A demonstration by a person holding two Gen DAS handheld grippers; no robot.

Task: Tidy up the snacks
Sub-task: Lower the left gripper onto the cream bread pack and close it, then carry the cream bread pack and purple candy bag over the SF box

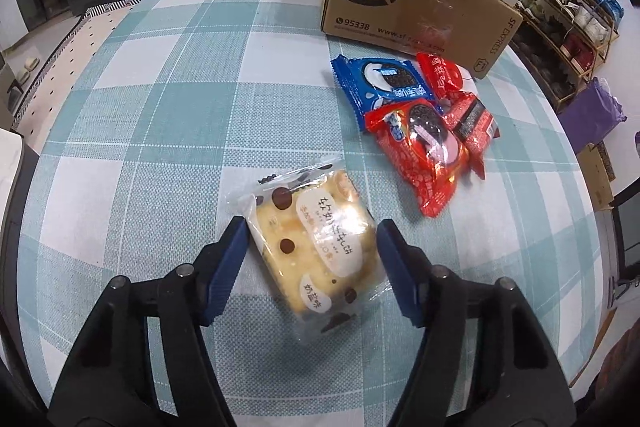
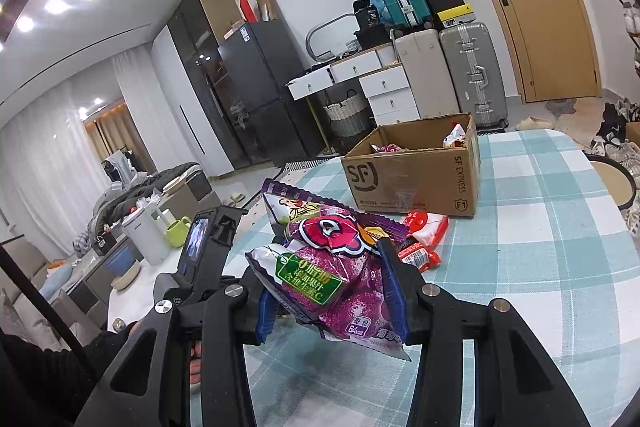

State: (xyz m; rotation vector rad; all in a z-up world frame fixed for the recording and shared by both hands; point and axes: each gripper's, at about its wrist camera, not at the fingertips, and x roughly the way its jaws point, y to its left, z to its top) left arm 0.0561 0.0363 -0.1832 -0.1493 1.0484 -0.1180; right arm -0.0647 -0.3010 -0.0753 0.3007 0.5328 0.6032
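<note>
In the left wrist view my left gripper point(image 1: 310, 233) is open, its blue pads on either side of a clear-wrapped yellow cake packet point(image 1: 316, 243) lying on the checked tablecloth point(image 1: 160, 99). Whether the pads touch it is unclear. Beyond it lie a blue Oreo pack point(image 1: 386, 83) and red snack packs point(image 1: 424, 151). The SF cardboard box point(image 1: 412, 7) stands at the back. In the right wrist view my right gripper point(image 2: 334, 267) is shut on a purple snack bag point(image 2: 340, 275), held above the table. The open box point(image 2: 416, 171), with some snacks inside, is ahead.
The other hand-held gripper body with its screen point(image 2: 200, 243) shows at left in the right wrist view. Red packs point(image 2: 424, 235) lie in front of the box. A shoe rack point(image 1: 568, 15) and a purple bag point(image 1: 596, 115) stand beyond the table's right edge.
</note>
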